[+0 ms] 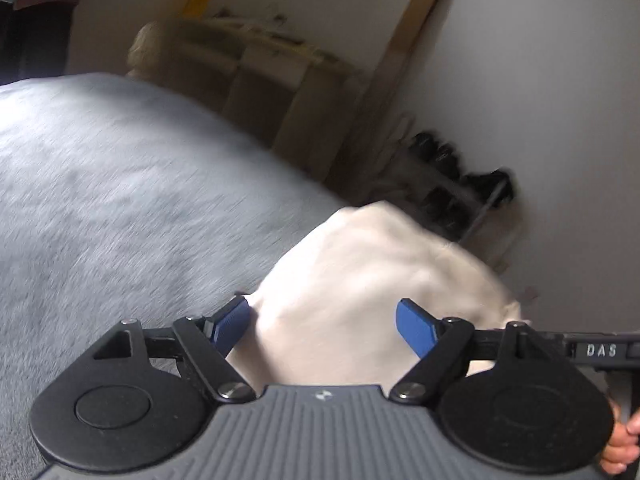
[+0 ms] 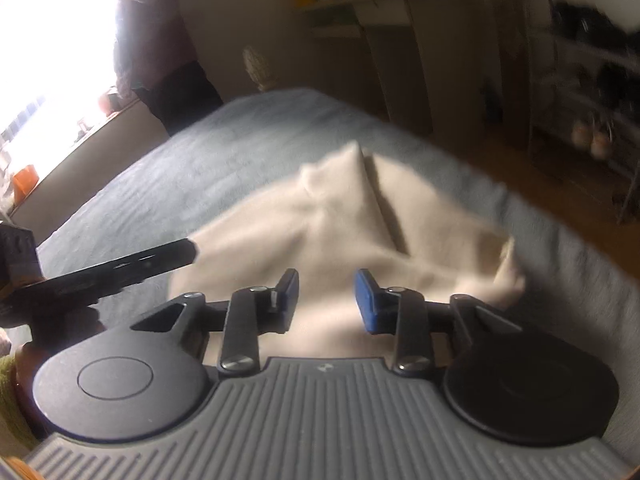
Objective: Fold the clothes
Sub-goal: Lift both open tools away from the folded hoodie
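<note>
A cream-white garment (image 2: 344,232) lies crumpled on a grey-blue bed cover (image 2: 208,168), with a raised fold running up its middle. It also shows in the left wrist view (image 1: 372,276) near the bed's edge. My left gripper (image 1: 324,320) is open, with its blue pads (image 1: 416,326) wide apart just above the cloth. My right gripper (image 2: 326,296) is open above the near part of the garment, holding nothing. The left gripper's black body (image 2: 112,270) shows at the left of the right wrist view. Both views are motion-blurred.
The bed cover (image 1: 120,184) fills the left. Beyond the bed stand a light wooden shelf unit (image 1: 256,68), boards leaning on the wall (image 1: 404,60) and a shoe rack (image 2: 600,92). A person in dark clothes (image 2: 160,52) stands by a bright window.
</note>
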Demonstrator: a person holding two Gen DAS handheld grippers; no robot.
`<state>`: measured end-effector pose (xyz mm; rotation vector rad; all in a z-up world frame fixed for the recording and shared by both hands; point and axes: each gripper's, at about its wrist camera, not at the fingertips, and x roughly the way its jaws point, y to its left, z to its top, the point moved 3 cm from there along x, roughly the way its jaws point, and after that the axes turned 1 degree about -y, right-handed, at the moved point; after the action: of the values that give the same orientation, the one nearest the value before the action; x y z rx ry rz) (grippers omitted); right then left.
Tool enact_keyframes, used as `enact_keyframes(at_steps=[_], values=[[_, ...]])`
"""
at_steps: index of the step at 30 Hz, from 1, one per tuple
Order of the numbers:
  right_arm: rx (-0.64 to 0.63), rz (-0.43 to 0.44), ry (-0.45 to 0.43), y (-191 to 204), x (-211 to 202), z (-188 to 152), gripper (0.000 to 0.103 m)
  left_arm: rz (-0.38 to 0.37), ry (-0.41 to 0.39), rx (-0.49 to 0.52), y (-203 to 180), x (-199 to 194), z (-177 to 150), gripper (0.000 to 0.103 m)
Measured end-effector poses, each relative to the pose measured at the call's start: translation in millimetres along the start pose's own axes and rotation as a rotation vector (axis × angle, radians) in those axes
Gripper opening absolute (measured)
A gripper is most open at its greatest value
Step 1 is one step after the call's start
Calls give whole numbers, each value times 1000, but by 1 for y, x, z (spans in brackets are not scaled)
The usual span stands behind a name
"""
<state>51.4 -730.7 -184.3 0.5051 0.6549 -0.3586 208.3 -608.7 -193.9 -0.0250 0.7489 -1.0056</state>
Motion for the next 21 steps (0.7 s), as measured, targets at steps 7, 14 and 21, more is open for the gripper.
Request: enact_keyframes(at_steps=[7, 14, 21], values=[[1, -29, -60, 5, -18, 0, 9, 40, -62, 99, -11, -27, -6, 82], [-201, -28, 30, 52, -34, -54, 8, 104, -12, 207, -29, -24, -25, 88], [-241, -31, -46, 81, -69, -57, 10, 185, -22, 234, -25, -73, -22, 87]])
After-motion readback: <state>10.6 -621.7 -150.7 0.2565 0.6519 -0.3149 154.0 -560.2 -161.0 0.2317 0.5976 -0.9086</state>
